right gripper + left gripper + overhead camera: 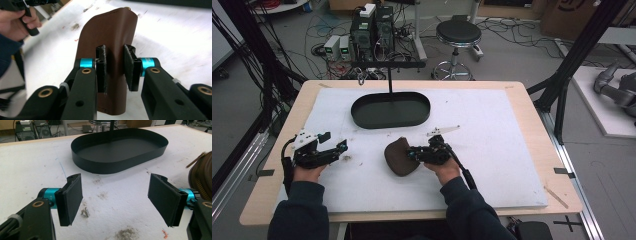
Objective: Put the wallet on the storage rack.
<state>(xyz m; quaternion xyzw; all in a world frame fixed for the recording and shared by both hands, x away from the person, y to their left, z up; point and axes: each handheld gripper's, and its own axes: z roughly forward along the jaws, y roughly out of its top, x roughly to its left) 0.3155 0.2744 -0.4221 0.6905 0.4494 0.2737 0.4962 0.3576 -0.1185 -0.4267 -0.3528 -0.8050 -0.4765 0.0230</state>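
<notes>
Counter (522, 150) with white mat; black oval tray (390, 110) is the landmark, sitting toward the far edge. Brown leather pouch (400, 156) lies on the mat just on the near side of the tray, slightly right of its centre. Right tongs (413, 153) come at the pouch from its right, jaws narrow and clamped on its edge, pads pressing both faces of the leather. Left tongs (343, 145) sit near-left of the tray, well apart from the pouch, jaws wide, holding nothing.
</notes>
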